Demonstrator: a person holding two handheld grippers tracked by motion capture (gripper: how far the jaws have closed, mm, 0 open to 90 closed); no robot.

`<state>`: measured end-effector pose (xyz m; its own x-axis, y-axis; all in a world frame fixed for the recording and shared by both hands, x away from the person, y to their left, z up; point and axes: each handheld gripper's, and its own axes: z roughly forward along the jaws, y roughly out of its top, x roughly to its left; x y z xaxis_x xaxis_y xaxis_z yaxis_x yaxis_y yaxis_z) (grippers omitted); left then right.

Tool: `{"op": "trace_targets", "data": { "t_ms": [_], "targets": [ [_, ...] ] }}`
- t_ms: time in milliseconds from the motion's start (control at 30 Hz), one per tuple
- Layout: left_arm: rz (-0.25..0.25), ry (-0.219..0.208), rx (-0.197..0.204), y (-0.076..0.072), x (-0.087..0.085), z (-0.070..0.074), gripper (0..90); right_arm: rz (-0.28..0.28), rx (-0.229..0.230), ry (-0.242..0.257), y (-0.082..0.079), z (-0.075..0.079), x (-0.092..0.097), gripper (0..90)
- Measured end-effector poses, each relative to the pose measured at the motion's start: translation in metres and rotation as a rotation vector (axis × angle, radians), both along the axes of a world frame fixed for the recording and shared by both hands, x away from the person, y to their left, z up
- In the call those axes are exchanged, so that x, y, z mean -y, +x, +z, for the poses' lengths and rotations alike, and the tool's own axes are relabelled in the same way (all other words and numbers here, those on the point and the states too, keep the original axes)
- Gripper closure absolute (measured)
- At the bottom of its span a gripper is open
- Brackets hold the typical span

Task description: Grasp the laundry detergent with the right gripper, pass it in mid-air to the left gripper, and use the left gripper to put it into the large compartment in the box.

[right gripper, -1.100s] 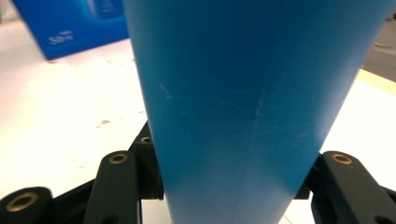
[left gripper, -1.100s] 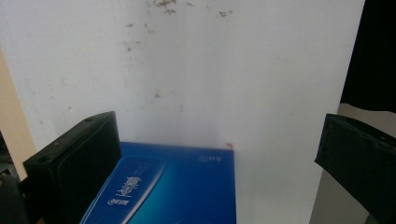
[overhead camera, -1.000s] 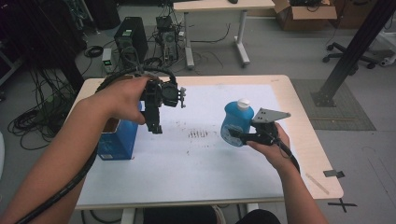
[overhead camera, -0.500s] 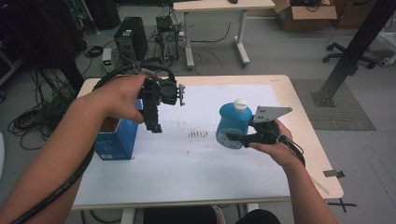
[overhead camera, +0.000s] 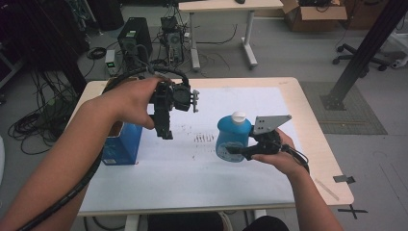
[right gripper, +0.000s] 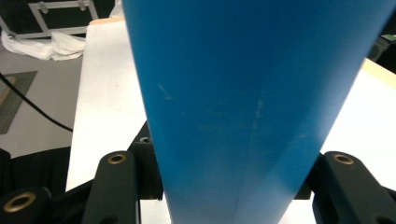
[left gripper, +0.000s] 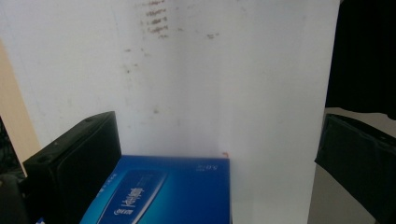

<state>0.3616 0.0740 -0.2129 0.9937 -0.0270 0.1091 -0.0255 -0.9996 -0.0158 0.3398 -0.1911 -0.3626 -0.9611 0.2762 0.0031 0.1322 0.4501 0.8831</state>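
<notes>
The right claw (overhead camera: 235,150) is clenched on the blue bottle (overhead camera: 232,138); the left claw (overhead camera: 165,131) hangs released above the blue box (overhead camera: 120,144).

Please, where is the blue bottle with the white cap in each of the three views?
High view: the blue bottle is right of centre, clamped by the right gripper.
Left gripper view: this view looks at the blue box, not the bottle.
Right gripper view: the bottle's blue body rises between the two black jaws.
Shared landmark: the white sheet on the table.
</notes>
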Motion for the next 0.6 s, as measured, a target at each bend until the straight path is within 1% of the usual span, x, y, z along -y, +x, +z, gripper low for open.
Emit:
{"op": "trace_targets", "data": {
  "t_ms": [200,267,300,467,500,600],
  "targets": [
    [-0.021,0.0,-0.001,-0.004,0.009,-0.001,0.2,0.043,0.002,-0.008,-0.001,-0.003,-0.013,45.8],
    [-0.025,-0.001,-0.001,-0.004,0.01,-0.002,0.2,0.044,0.003,-0.006,-0.001,-0.003,-0.014,45.8],
    [-0.029,-0.001,-0.003,-0.005,0.012,-0.002,0.2,0.056,0.0,-0.003,-0.001,-0.004,-0.018,45.8],
    [-0.038,-0.004,-0.007,-0.008,0.015,-0.002,0.2,0.071,0.005,-0.006,0.0,-0.007,-0.028,45.7],
    [-0.043,-0.006,-0.012,-0.01,0.017,-0.002,0.2,0.075,-0.002,-0.005,0.0,-0.008,-0.03,45.7],
    [-0.051,-0.005,-0.01,-0.012,0.02,-0.001,0.2,0.082,-0.002,-0.007,0.0,-0.009,-0.035,45.7]
  ]
}}
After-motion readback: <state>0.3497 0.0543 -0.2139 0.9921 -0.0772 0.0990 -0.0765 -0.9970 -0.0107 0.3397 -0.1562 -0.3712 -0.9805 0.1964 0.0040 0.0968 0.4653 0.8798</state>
